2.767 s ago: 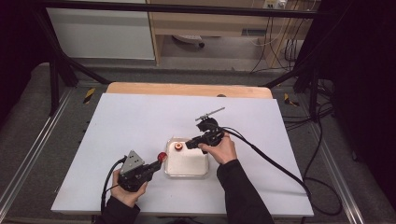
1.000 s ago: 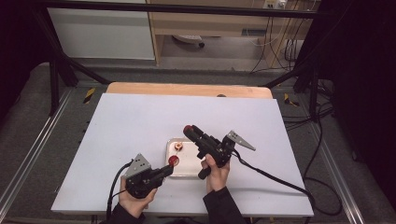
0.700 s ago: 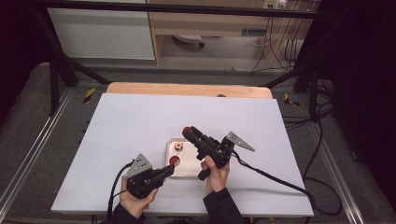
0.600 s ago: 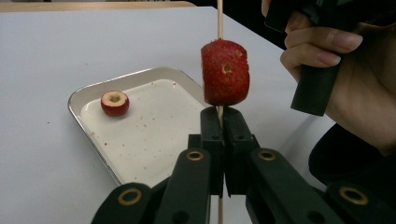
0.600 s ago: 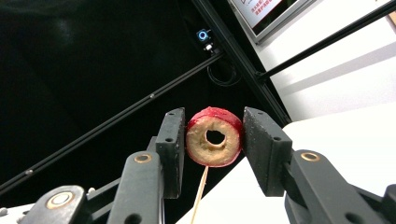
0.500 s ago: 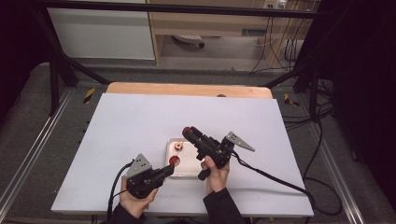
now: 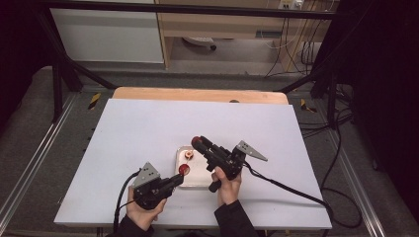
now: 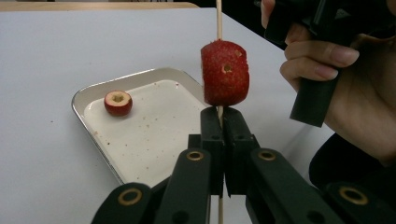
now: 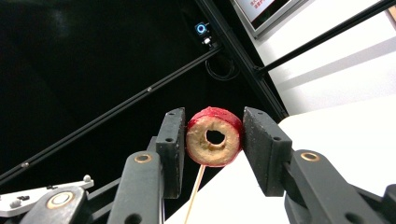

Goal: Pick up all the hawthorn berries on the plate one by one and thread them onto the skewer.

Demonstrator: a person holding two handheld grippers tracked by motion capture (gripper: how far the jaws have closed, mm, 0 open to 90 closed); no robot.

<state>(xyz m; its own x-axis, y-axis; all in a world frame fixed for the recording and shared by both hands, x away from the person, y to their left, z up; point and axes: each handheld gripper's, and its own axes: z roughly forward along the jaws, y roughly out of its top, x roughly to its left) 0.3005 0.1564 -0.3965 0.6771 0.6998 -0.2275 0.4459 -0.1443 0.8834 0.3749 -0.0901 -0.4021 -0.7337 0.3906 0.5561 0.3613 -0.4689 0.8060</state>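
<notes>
Bamboo skewer [image 8: 218, 18]: I pinch it upright in my left gripper [image 8: 219, 135], fingers closed tight on the stick just below the threaded fruit piece [image 8: 225, 72]. Risk one: side load on so thin a stick could bend it or let it pivot between the pads. My right gripper [image 9: 212, 140] clamps a cored red fruit ring [image 9: 214, 136] at a narrow opening, raised above the tray [image 7: 179, 150]; in the right gripper view the skewer's tip sits just below the bore. Risk two: if bore and tip are out of line, the point could gouge the flesh or split the ring. Risk three: excess squeeze could crush it. Farther off, one fruit piece [image 8: 117, 102] lies in the tray on the white worktop [image 7: 138, 128].
</notes>
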